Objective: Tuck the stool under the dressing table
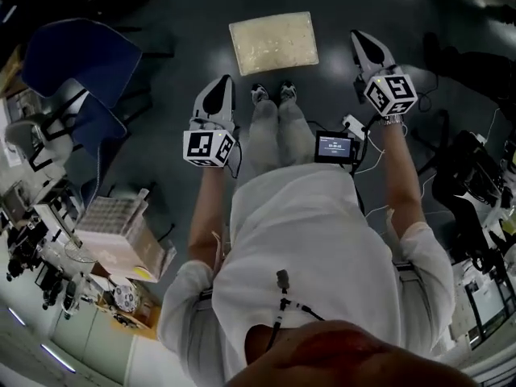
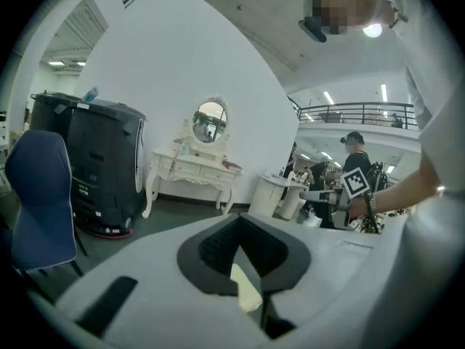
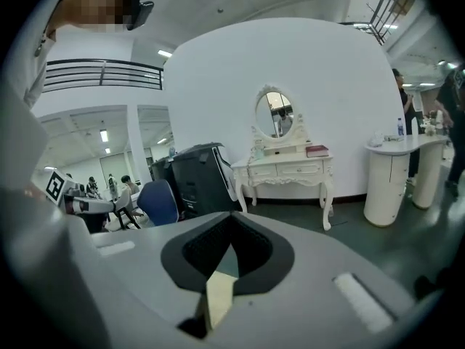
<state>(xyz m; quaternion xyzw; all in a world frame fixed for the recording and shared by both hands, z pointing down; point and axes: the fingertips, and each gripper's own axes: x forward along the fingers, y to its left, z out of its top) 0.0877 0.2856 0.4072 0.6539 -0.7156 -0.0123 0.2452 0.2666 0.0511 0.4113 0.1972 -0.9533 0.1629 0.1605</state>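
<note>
- Stool (image 1: 272, 43): cream, rectangular, textured top; head view only.
- Table (image 3: 287, 169), white, oval mirror (image 3: 275, 113): gripper views only.
- Left gripper (image 1: 219, 87), right gripper (image 1: 364, 45): jaws together, empty, either side of stool.

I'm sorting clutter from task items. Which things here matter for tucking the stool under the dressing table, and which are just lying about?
For the job: stool, dressing table, left hand-held gripper, right hand-held gripper, both shut and empty.

Lying about: blue chair, black cabinet, round white counter, plastic crate.
</note>
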